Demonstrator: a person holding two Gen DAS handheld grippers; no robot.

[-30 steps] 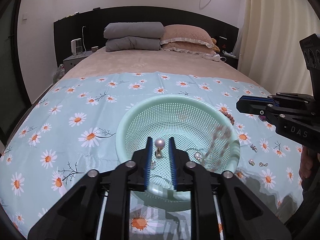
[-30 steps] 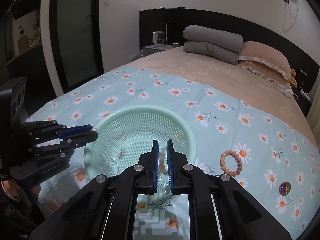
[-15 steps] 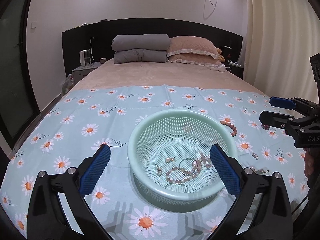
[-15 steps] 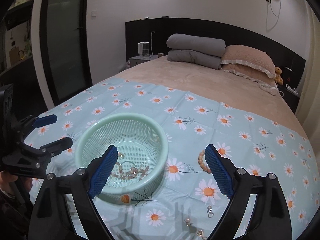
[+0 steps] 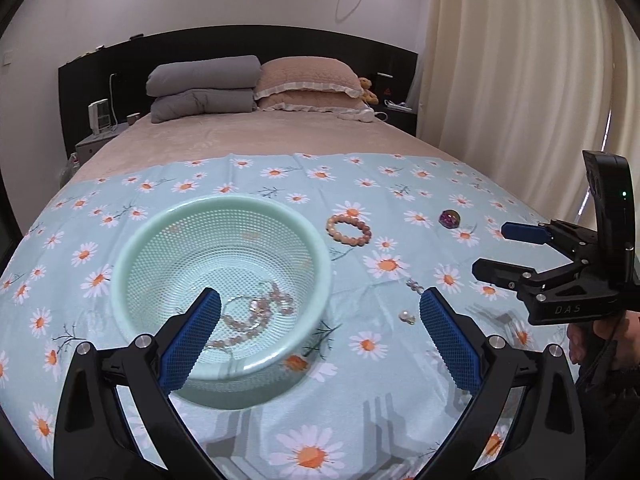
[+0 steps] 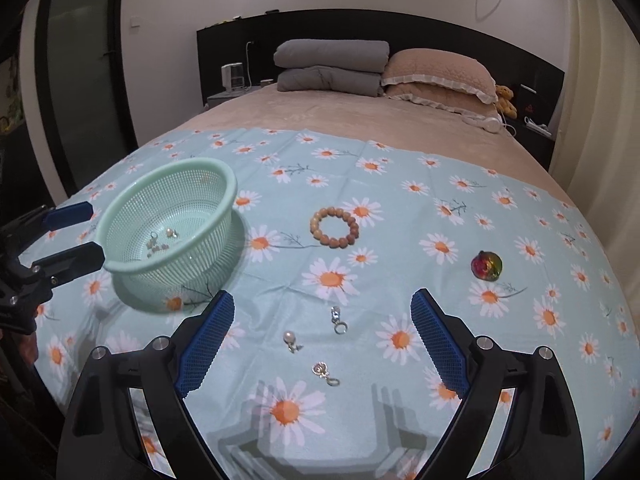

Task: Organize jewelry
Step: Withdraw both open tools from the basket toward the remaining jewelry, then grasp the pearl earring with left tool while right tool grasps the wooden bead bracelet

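Note:
A mint green basket (image 5: 132,240) (image 6: 224,184) stands on the daisy cloth and holds a beaded chain (image 5: 256,312) and small earrings (image 6: 160,240). A wooden bead bracelet (image 5: 349,230) (image 6: 335,227) lies right of it. An iridescent brooch (image 5: 450,218) (image 6: 486,265) lies farther right. A pearl earring (image 6: 290,339), a silver charm (image 6: 337,320) and a gold charm (image 6: 323,372) lie on the cloth between my right fingers. My left gripper (image 5: 320,328) is open and empty over the basket's near right rim. My right gripper (image 6: 322,332) is open and empty above the small pieces.
The daisy cloth (image 6: 400,208) covers the foot of a bed. Folded grey blankets (image 5: 202,88) and a tan pillow (image 5: 308,80) lie at the headboard. A curtain (image 5: 520,80) hangs at the right. The bed edge runs along the left in the right wrist view.
Both grippers were shut on jewelry over the basket, opened and dropped it in. They have since drawn back and shifted right, away from the basket.

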